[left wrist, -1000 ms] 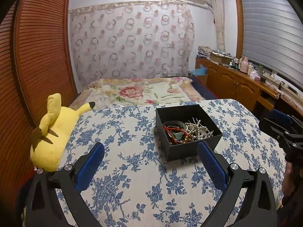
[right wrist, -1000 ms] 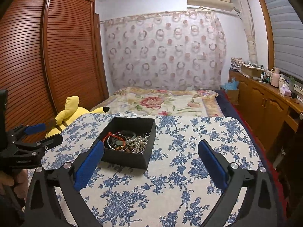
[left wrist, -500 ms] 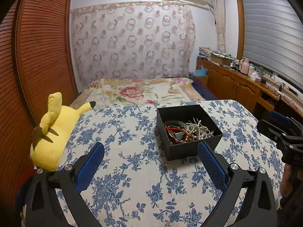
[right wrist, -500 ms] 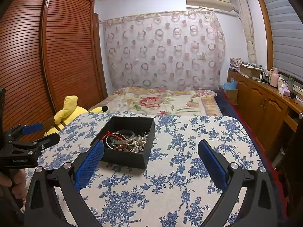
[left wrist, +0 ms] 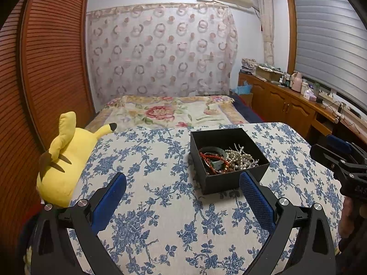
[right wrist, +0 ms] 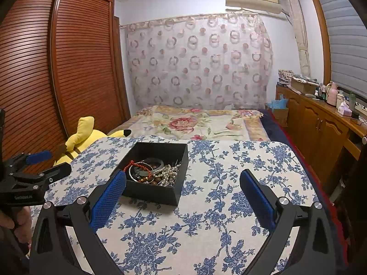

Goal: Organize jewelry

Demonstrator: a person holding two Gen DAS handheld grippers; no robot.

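A yellow plush toy (left wrist: 66, 158) with black-tipped ears lies at the left edge of the desk (left wrist: 160, 206), which wears a white cloth with blue flowers. The left tool (left wrist: 183, 197) hangs low over the desk, its blue pads wide apart and holding nothing. In the right wrist view its side carries small white writing, too blurry to read for sure.

A bit to the right sits a black box (left wrist: 229, 183) with no lid. Inside it lie a red string bracelet (left wrist: 209, 160), a dark bangle (left wrist: 212, 149), a tangle of pearl beads (left wrist: 240, 158) and some brown beads (right wrist: 151, 180).

The right tool (right wrist: 183, 197) is also spread wide and empty. Its left pad is just in front of the box's near left corner.
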